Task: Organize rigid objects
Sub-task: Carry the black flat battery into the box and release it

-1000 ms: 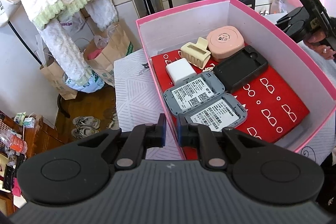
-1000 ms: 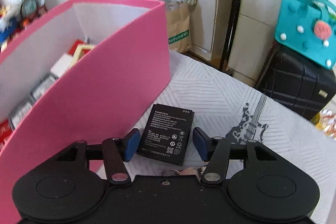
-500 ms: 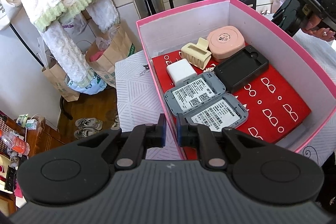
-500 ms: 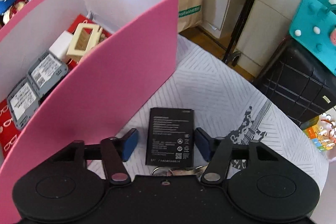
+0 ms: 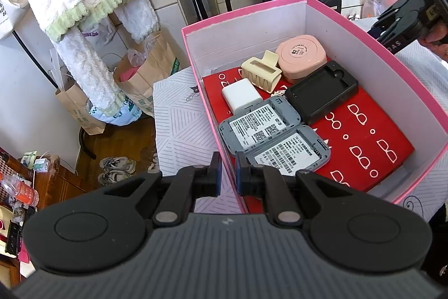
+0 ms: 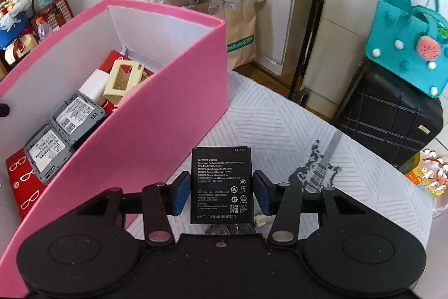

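A cluttered room: fleecy garments hang on the wall, a teal bag sits on a dark suitcase, and a bench (image 6: 280, 125) under a white line-patterned cloth carries a pink box (image 6: 156, 114).

The task's thing in hand is a flat black battery (image 6: 222, 184), at 6 o'clock in the right wrist view, just beside the box's outer wall. The right tool (image 6: 222, 192) has just been closing with the battery between its blue pads. They now stand about half apart and press on its two long edges. It looks lifted clear of the cloth, though the fisheye makes that hard to be sure of.

The left tool (image 5: 227, 175) is almost fully closed, its pads pinching the box's near wall at 6 o'clock of its view, probably to steady it.

As a judgement, the battery is stiff, light and smooth-sided. An edge grip near the middle, as here, keeps it from pivoting, but the slick casing could slip if the pads loosen. It should not be squeezed hard or bent.

Inside the box lie two grey devices (image 5: 260, 128), a white charger (image 5: 242, 97), a cream hair claw (image 5: 261, 73), a pink case (image 5: 301, 56) and a black cradle (image 5: 323, 95). The free red floor (image 5: 364, 147), toward 3 o'clock in the left view, looks the likely place for the battery.
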Action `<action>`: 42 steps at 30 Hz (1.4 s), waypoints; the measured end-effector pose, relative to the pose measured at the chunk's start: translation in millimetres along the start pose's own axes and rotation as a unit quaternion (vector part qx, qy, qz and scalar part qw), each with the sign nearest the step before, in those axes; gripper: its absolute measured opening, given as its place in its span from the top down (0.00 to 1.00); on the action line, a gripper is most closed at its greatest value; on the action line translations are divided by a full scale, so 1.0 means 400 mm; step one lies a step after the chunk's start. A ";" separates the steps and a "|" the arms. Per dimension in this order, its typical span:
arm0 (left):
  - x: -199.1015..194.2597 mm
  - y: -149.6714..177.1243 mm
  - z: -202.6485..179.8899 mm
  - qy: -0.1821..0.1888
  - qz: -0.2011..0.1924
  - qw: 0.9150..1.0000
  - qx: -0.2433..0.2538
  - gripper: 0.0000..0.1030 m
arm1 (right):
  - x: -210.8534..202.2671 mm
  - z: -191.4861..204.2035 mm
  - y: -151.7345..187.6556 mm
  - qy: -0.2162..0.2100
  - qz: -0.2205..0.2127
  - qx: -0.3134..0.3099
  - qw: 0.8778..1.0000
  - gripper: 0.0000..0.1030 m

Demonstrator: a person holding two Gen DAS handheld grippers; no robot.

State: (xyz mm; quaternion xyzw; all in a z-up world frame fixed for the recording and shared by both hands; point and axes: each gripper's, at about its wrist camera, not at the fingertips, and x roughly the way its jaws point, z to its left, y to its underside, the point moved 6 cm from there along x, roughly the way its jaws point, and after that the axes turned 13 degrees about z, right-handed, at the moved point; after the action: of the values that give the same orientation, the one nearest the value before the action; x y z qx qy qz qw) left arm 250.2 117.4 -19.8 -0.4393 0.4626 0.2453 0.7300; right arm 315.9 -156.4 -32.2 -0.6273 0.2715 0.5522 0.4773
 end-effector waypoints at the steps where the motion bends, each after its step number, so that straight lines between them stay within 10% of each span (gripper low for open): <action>1: 0.000 0.000 0.000 -0.001 0.000 1.000 0.000 0.91 | -0.008 0.000 0.005 0.000 -0.002 0.001 1.000 0.48; 15: 0.001 0.001 0.002 0.002 0.002 1.000 -0.002 0.91 | -0.279 0.151 -0.029 -0.046 -0.098 -0.092 0.990 0.48; 29: 0.001 0.000 0.003 0.010 0.000 1.000 -0.014 0.91 | -0.078 0.418 -0.010 -0.042 0.102 -0.333 0.937 0.49; 42: 0.000 0.000 0.000 0.010 -0.006 1.000 -0.023 0.91 | -0.297 0.275 0.085 -0.057 -0.088 -0.171 0.980 0.46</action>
State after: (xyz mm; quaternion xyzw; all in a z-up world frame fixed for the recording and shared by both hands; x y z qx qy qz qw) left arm 250.4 117.4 -19.7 -0.4609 0.4619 0.2471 0.7163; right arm 209.9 -93.2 78.0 -0.6881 0.0893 0.5816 0.4245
